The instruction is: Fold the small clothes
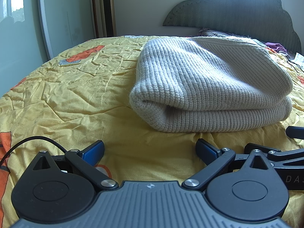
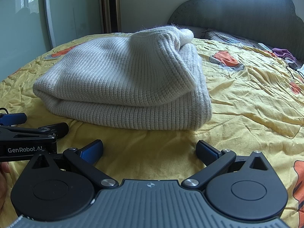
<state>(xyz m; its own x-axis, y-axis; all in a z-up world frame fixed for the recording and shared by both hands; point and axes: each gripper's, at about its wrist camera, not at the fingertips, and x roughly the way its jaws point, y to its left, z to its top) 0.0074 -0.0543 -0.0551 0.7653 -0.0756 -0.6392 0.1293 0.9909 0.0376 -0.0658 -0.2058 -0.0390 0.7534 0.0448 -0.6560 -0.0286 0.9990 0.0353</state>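
Note:
A cream ribbed knit sweater (image 1: 209, 87) lies folded in a thick stack on the yellow bedspread (image 1: 76, 87); in the right wrist view it (image 2: 121, 87) sits left of centre with a sleeve or collar part draped on top. My left gripper (image 1: 150, 152) is open and empty, low over the bedspread just in front of the sweater's near edge. My right gripper (image 2: 149, 152) is open and empty, also a short way in front of the sweater. The left gripper's body (image 2: 28, 134) shows at the left edge of the right wrist view.
The bed has a grey scalloped headboard (image 1: 237, 13). Purple cloth (image 2: 284, 54), a white remote (image 2: 264, 46) and a black cable (image 2: 294, 72) lie near the headboard. A tower fan (image 1: 107, 9) and a mirror panel (image 1: 64, 13) stand beyond the bed.

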